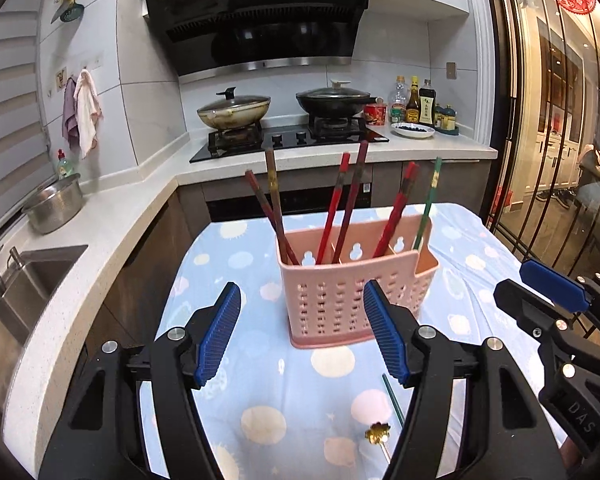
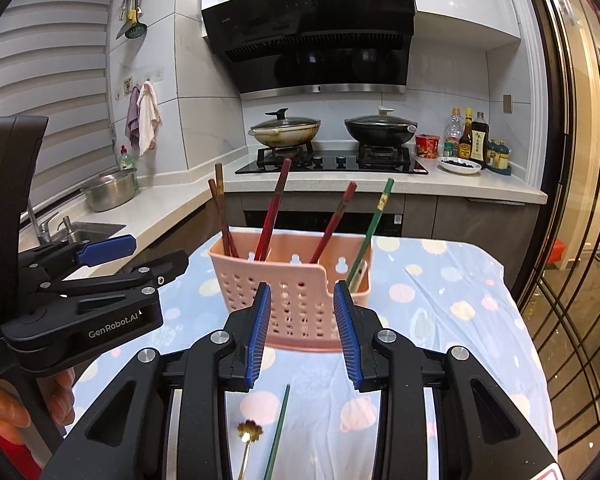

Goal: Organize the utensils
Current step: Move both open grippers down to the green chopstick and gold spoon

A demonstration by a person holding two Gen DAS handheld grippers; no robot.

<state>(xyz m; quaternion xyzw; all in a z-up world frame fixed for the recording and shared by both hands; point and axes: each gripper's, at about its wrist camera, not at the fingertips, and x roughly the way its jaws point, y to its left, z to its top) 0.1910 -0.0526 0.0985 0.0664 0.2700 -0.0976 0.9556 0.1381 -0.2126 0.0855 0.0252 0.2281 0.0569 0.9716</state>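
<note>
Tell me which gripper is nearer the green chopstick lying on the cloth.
Right. The right gripper hangs directly over the green chopstick, which runs out between its open fingers. The left gripper hangs beside it, with the chopstick under its right finger.

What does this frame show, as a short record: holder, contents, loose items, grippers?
holder: pink caddy upright on dotted cloth
contents: red chopsticks, one green chopstick at the right end
loose items: green chopstick and gold spoon on the cloth, nearer than the caddy
left gripper: open, empty
right gripper: open, empty
</note>
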